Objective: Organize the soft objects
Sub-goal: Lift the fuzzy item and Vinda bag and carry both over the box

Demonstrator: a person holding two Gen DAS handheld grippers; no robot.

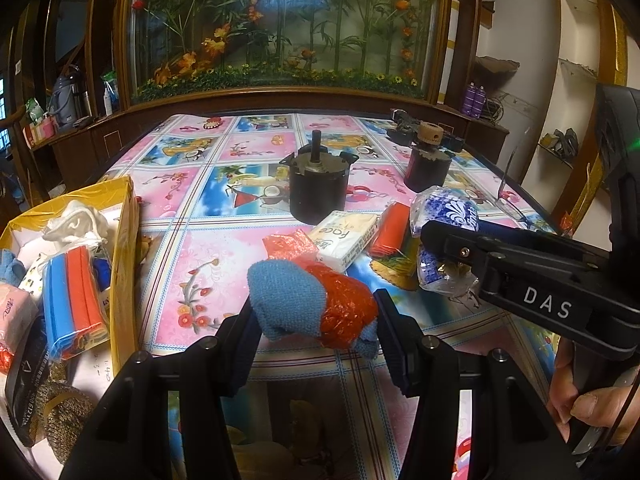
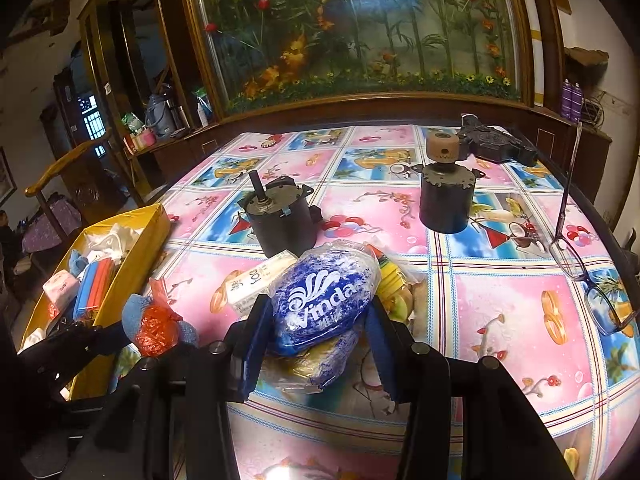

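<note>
We see an open yellow cardboard box [image 1: 122, 216] at the left edge of the tabletop [image 1: 192, 256], which is covered with a pink-and-blue patterned cloth. Inside the box lie a crumpled white cloth [image 1: 78, 218], a wrapped stack of blue and orange sponge cloths [image 1: 74, 296], a pink tissue pack [image 1: 14, 312] and a small blue cloth [image 2: 77, 261]; the lower corner of the box is too cluttered for us to name the rest.

Our left gripper [image 1: 316, 320] has its jaws closed partway on a blue knitted cloth bundled with a crinkled orange plastic bag [image 1: 304, 304], held just above the tabletop beside the box. Our right gripper [image 2: 316, 320] has its jaws clamped on a blue-and-white plastic tissue pack printed "Vinda" [image 2: 320, 300], near the middle of the tabletop.

Still on the tabletop just behind these lie a white tissue pack marked "face" [image 1: 346, 236] and another wrapped orange and yellow sponge stack [image 1: 394, 230], touching one another. Farther back stand two dark cylindrical motors [image 1: 318, 184].
</note>
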